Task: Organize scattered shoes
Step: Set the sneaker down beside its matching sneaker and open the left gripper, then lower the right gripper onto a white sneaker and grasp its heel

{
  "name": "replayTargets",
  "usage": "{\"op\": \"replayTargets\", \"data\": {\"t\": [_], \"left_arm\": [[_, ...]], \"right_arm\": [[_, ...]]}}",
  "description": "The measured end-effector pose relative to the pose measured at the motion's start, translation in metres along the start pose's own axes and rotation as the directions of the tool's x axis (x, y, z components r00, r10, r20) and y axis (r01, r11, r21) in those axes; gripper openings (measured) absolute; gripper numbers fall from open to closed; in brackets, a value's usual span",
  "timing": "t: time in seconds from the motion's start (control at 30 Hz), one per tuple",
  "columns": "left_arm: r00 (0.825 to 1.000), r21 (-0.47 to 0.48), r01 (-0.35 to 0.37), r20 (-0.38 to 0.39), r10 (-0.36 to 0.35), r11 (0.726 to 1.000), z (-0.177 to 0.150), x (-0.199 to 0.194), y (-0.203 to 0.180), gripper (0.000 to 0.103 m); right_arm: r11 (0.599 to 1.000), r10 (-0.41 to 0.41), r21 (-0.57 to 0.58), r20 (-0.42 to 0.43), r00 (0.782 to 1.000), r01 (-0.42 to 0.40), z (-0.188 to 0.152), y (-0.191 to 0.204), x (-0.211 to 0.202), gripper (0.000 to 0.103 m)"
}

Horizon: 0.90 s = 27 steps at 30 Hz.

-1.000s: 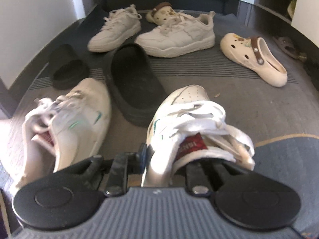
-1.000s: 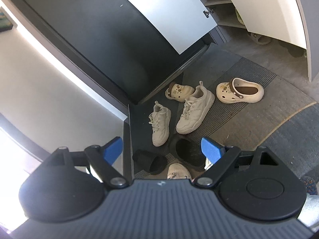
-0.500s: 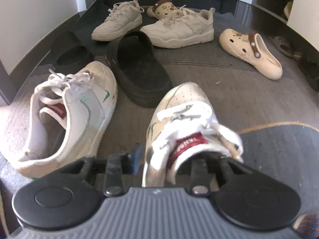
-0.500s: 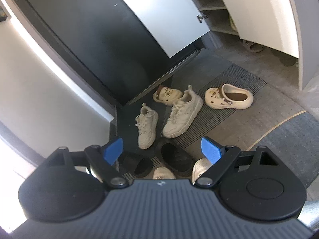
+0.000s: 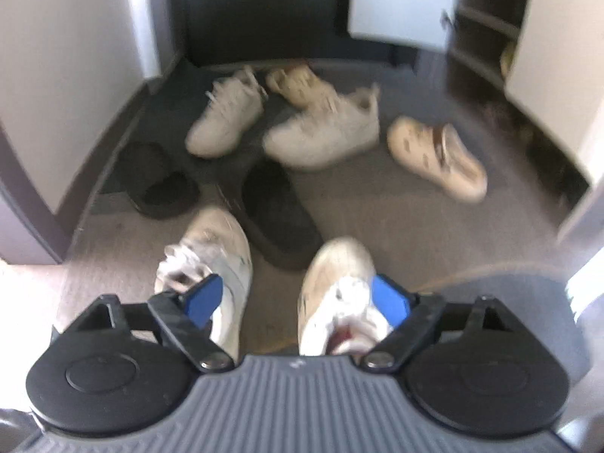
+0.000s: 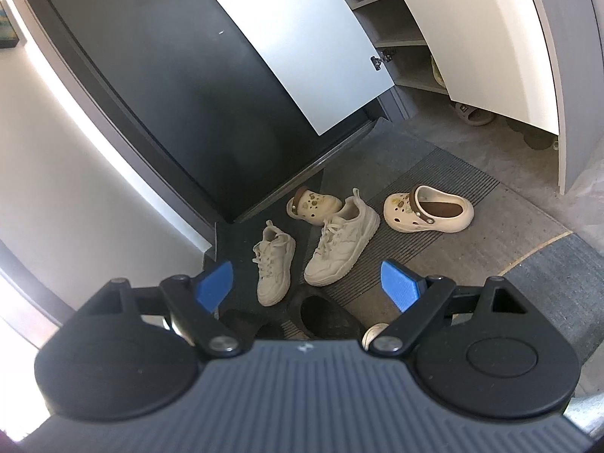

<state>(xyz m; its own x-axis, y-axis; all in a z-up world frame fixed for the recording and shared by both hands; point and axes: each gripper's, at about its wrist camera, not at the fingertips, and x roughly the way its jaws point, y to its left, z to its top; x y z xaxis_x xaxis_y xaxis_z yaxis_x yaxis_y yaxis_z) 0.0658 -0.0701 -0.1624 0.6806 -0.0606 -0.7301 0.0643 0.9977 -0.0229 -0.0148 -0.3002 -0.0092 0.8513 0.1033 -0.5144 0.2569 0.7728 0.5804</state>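
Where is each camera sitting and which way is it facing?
Left wrist: low over the floor, facing forward past the open left gripper at two white sneakers; no hand shows.
Right wrist: held higher, tilted down past the open right gripper toward the dark door; no hand shows.
Shared: cream clog, black slide.

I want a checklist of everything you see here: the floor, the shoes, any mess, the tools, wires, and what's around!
Surface: grey floor with a ribbed doormat.
Job's things: two cream sneakers; two cream clogs; two black slides; two white sneakers side by side, nearest the left tool.
Clutter: nothing seen.
Grippers: left tool open, empty, above the white pair; right tool open, empty, high above the floor.
Cables: nothing seen.
Surroundings: dark door; open shoe cabinet, a slipper at its bottom.
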Motion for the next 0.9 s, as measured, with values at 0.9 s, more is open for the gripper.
{"op": "replayTargets", "data": {"t": [0.9], "left_arm": [[0.927, -0.122, 0.056, 0.376, -0.006, 0.991, 0.11, -0.263, 0.132, 0.103]], "right_arm": [[0.969, -0.206, -0.224, -0.491, 0.847, 0.107, -0.117, 0.04, 0.172, 0.087]]}}
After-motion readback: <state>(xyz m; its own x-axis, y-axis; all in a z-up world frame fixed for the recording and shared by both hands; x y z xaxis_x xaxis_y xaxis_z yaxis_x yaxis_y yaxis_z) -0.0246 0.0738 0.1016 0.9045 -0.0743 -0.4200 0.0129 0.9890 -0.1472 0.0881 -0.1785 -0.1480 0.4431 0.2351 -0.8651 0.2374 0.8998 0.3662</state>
